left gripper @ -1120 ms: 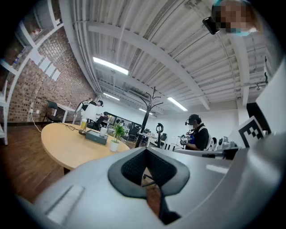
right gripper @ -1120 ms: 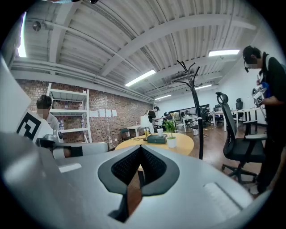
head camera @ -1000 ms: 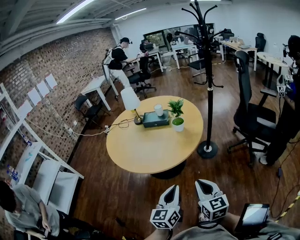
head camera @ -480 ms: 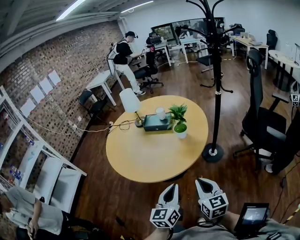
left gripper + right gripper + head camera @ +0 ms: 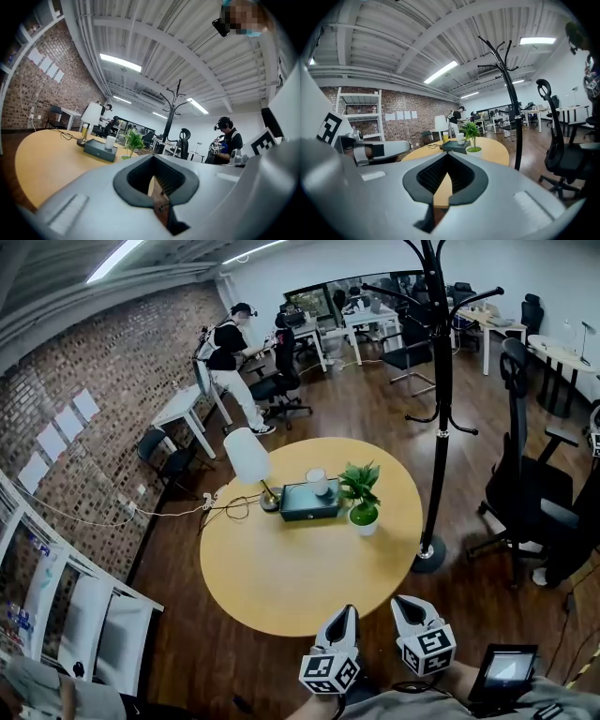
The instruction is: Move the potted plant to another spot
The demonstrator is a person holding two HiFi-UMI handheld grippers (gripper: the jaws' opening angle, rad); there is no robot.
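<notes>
- White pot of the potted plant (image 5: 362,505) holds a leafy green plant. It stands on the round wooden table (image 5: 272,587), just right of the teal box (image 5: 307,502).
- One white cup (image 5: 318,481) sits on that box, and one lamp (image 5: 248,458) stands beside it.
- Two grippers, the left gripper (image 5: 344,615) and the right gripper (image 5: 405,606), have their jaws closed together, holding nothing.
- Compared with a second ago, the table's near edge lies closer to the grippers.

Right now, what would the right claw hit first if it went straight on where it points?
Probably the top of the round light-wood table, though depth is unclear. The green plant in its white pot stands farther along, slightly to the right.
</notes>
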